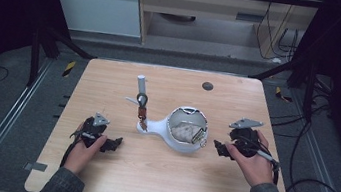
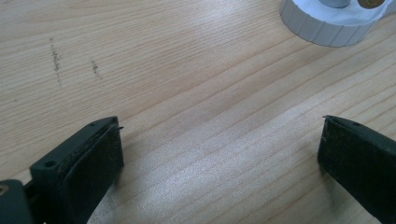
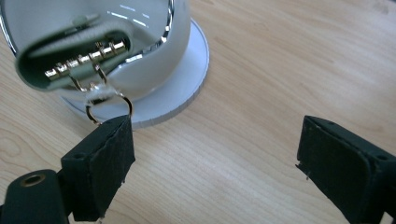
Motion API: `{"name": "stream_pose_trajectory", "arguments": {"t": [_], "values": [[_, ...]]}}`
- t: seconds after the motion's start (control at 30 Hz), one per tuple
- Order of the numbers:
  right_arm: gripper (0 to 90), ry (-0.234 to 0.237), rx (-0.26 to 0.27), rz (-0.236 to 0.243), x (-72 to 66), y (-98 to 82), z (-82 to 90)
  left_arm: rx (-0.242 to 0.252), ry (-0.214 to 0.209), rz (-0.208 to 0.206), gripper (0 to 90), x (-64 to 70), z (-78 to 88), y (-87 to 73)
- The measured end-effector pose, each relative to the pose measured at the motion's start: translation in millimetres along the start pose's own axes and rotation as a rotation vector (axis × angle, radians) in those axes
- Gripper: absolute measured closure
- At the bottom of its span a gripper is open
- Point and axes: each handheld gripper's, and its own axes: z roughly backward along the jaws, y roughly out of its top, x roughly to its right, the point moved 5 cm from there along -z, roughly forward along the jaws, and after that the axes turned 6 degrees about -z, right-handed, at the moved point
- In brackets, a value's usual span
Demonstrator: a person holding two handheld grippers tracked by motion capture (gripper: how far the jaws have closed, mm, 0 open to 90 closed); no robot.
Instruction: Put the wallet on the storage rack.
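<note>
Because the right tongs (image 1: 218, 147) sit with their tips just off the white bowl-shaped holder (image 1: 186, 131), the coming move turns on that short gap: from these tongs the holder lies at about nine o'clock in the high view, near but not touching. In the right gripper view the two black jaws stand apart with bare counter (image 3: 261, 93) between them and nothing pressed by either pad, so these tongs are open. Just past the left-hand jaw tip there, at roughly eleven o'clock, hangs a small gold ring (image 3: 108, 106) on a gold spring clip (image 3: 86, 63) fixed in the holder's rim (whether the jaw tip touches the ring I cannot tell). The ring is the nearest thing to grasp, and my judgement is that the tongs need to shift toward that side before closing.

Farther out, the holder's long axis runs from its round body toward a spout-like handle (image 1: 150, 125) at nine o'clock, beside a small upright stand (image 1: 141, 99). The left tongs (image 1: 114, 143) rest on the counter well apart from the holder, which lies at about two o'clock from them; their jaws are open too, with only wood grain between. The right hand (image 1: 250, 160) is clearly the nearer one.
</note>
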Motion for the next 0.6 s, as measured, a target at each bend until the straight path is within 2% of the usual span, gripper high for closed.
{"name": "stream_pose_trajectory", "arguments": {"t": [0.33,0.6], "values": [[4.5,0.019,-0.019,-0.068,3.5,-31.5,-26.0,0.0,0.0,0.0,0.0,0.0,0.0,0.0],[4.7,0.016,-0.042,-0.099,7.1,-48.0,-44.9,-0.001,0.0,0.0,0.0,0.0,0.0,0.0]]}}
